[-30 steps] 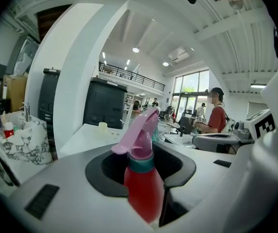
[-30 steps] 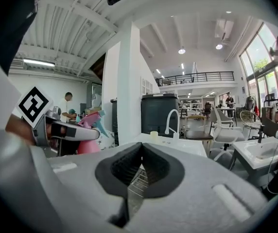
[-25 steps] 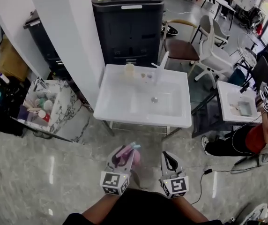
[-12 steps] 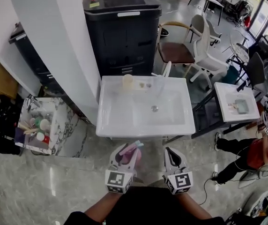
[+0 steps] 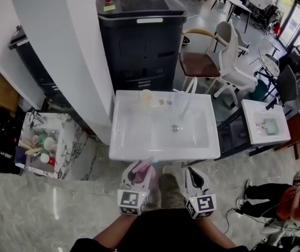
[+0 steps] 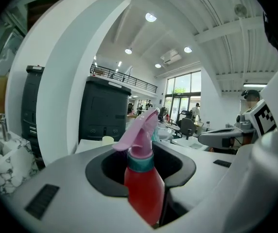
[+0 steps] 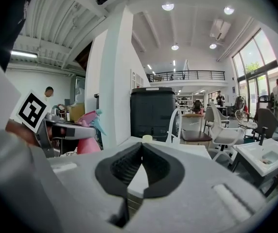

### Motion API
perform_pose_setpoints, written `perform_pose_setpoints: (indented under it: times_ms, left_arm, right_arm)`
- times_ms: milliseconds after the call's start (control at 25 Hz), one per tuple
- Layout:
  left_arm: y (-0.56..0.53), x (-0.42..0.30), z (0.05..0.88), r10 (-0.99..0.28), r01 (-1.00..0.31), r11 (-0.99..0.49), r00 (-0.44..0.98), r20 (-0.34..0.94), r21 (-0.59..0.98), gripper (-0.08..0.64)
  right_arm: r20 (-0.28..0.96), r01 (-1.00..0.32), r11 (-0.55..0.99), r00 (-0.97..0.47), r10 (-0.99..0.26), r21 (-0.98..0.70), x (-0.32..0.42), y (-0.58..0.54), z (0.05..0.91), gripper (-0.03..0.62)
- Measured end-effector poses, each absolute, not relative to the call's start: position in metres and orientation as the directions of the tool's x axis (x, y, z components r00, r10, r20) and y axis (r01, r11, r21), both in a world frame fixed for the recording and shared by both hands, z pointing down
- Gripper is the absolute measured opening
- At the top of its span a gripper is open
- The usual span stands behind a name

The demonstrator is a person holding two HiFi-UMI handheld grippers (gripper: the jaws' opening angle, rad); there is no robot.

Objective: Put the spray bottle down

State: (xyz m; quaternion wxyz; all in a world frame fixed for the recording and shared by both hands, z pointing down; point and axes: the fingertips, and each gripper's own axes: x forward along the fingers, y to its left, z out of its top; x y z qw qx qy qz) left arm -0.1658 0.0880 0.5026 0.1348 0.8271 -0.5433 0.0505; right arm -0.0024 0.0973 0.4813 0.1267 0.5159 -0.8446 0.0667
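We hold the spray bottle (image 6: 144, 193) in our left gripper (image 5: 139, 173). Its jaws are clenched on the bottle's red body, with the teal collar and pink trigger head standing upright above them. The bottle is off any surface, just in front of the near rim of the white sink (image 5: 139, 140), towards the sink's left half. Its nozzle points at the sink.

Our right gripper (image 5: 194, 178) hangs beside it, also just short of the sink's near rim, towards the right half. Its dark pads are pressed together with nothing between them.

On the sink's back ledge stands a pale cup (image 5: 146, 96), and a white tap (image 5: 192, 84) rises at the back right. Directly behind the sink is a big dark cabinet (image 5: 142, 35). Behind the sink and to its right is a chair (image 5: 202, 64) with a brown seat. Left of the sink is a marble-patterned stand (image 5: 68, 140) crowded with small bottles. Right of the sink, a little apart from it, is a smaller white basin (image 5: 255, 133).
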Motion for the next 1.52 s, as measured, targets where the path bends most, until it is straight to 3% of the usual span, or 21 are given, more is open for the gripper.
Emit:
perform_pose_setpoints:
  times_ms: [1040,1520]
  left_arm:
    - [-0.202,-0.143,0.562,-0.861,-0.928,-0.338,0.371,0.347,0.155,0.158]
    - [-0.293,-0.119,0.585,-0.86,-0.934,-0.314,0.357,0.364,0.172,0.158]
  right_arm:
    - [0.235,-0.885,0.466,-0.453,-0.86,0.001,0.011,-0.179,0.478,-0.003]
    - [0.198,-0.846,0.532,-0.527,-0.827,-0.034,0.021,-0.216,0.48,-0.002]
